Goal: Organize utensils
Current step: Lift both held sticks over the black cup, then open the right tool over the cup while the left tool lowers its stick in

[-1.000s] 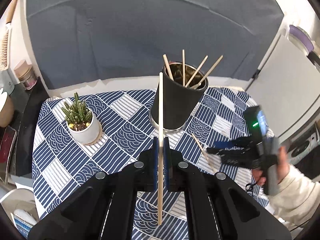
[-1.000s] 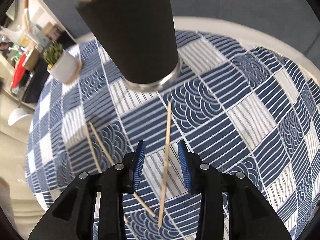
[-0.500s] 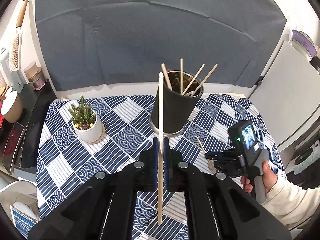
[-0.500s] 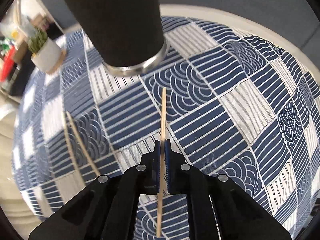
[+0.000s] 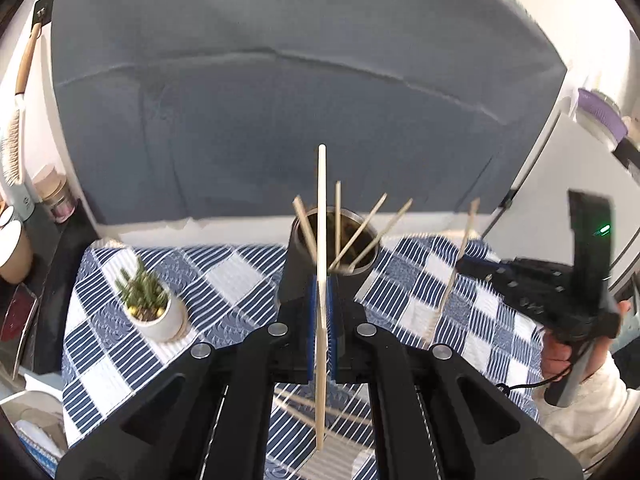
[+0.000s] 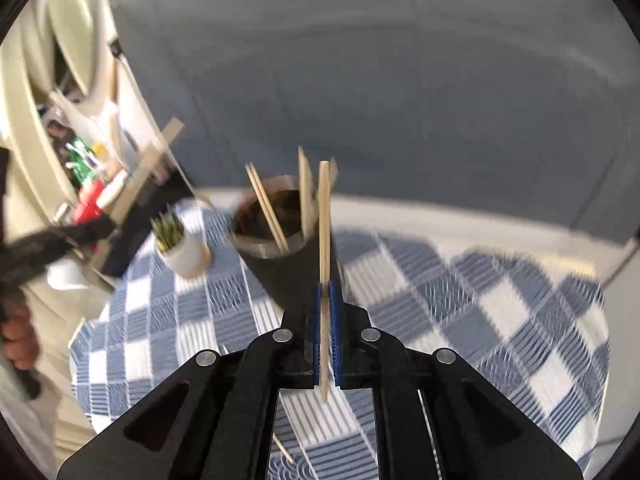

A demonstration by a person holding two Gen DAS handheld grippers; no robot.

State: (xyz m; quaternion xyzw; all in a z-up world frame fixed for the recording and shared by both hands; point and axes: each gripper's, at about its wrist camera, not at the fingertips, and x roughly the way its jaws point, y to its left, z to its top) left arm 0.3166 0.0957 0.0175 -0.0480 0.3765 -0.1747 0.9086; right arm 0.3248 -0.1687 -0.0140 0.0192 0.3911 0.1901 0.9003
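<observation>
My left gripper (image 5: 320,294) is shut on a pale wooden chopstick (image 5: 321,216) that stands upright between its blue pads. Just beyond it is the black cup (image 5: 292,272), which holds several chopsticks. My right gripper (image 6: 326,300) is shut on another chopstick (image 6: 325,220), held upright in the air near the cup (image 6: 280,276). The left wrist view shows that right gripper (image 5: 460,266) at the right, with its chopstick (image 5: 460,256) well above the cloth. Loose chopsticks (image 5: 296,404) lie on the cloth below my left gripper.
A blue and white patterned cloth (image 5: 224,268) covers the round table. A small cactus in a white pot (image 5: 150,312) stands left of the cup. A grey backdrop hangs behind, and cluttered shelves (image 6: 84,168) are on the left. A person's hand (image 5: 560,356) holds the right gripper.
My right gripper closed on a chopstick lying on the cloth and lifted it high beside the cup. My left gripper rose a little with its chopstick.
</observation>
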